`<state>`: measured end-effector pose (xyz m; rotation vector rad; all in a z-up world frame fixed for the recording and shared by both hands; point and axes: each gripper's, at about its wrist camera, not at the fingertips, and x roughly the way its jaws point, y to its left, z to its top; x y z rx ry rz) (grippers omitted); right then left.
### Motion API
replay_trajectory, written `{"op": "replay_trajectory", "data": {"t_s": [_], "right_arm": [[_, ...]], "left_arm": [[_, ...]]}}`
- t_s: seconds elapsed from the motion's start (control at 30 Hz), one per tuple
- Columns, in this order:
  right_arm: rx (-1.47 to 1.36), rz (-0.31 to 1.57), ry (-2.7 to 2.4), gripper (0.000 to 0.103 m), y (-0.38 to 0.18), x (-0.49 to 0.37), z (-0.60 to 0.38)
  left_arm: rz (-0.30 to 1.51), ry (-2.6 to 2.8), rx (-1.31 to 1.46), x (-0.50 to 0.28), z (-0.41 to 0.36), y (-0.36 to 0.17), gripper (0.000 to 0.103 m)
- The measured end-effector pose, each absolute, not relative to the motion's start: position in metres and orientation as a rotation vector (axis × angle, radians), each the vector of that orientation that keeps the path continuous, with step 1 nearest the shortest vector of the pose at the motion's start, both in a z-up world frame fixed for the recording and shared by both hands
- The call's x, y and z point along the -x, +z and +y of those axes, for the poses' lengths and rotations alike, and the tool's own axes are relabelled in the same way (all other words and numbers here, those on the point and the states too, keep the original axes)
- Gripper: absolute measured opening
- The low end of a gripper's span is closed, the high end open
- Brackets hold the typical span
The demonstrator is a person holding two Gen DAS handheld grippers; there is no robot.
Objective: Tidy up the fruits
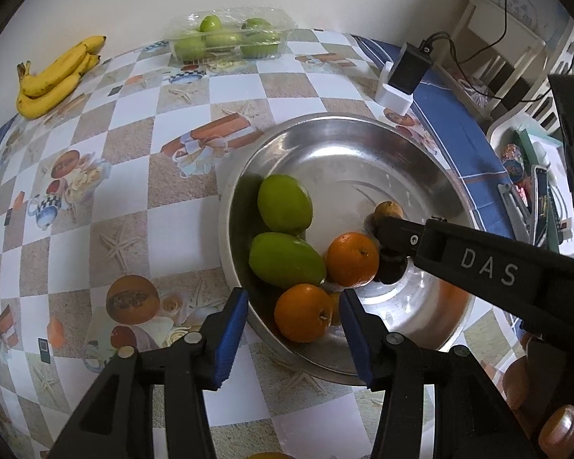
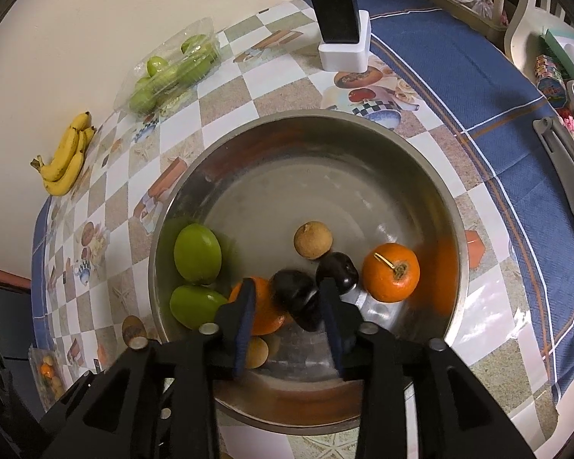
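Left wrist view: left gripper [image 1: 292, 311] spread, holding nothing, straddling a round orange [image 1: 303, 313] at the near rim of the round steel bowl [image 1: 363, 130].

Right wrist view: right gripper [image 2: 287, 302] is the one at the dark purple plum [image 2: 295, 295], which sits between its spread pads in the bowl; whether they touch it I cannot tell.

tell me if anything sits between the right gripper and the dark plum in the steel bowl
Nothing visible does. The right gripper is open with the dark round plum already between its blue-padded fingers, inside the round steel bowl. A round orange sits close beside its left finger.
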<state>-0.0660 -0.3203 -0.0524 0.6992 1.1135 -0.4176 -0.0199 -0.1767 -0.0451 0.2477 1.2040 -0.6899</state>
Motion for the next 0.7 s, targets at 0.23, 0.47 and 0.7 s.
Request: {"op": "replay_trajectory", "data": {"t_s": [0.23, 0.47, 0.7], "right_arm": [[-0.701, 1.122, -0.425, 0.043, -0.053, 0.067, -0.321], [-0.658, 1.127, -0.431, 0.054, -0.049, 0.064, -0.317], [-0.598, 1.153, -0.429, 0.067, -0.050, 0.058, -0.308]], "left_arm": [[1.226, -0.604, -0.233, 0.010, -0.163, -0.044, 0.054], [1.243, -0.428, -0.177, -0.013, -0.132, -0.046, 0.065], [1.241, -0.273, -0.179, -0.029, -0.108, -0.050, 0.085]]}}
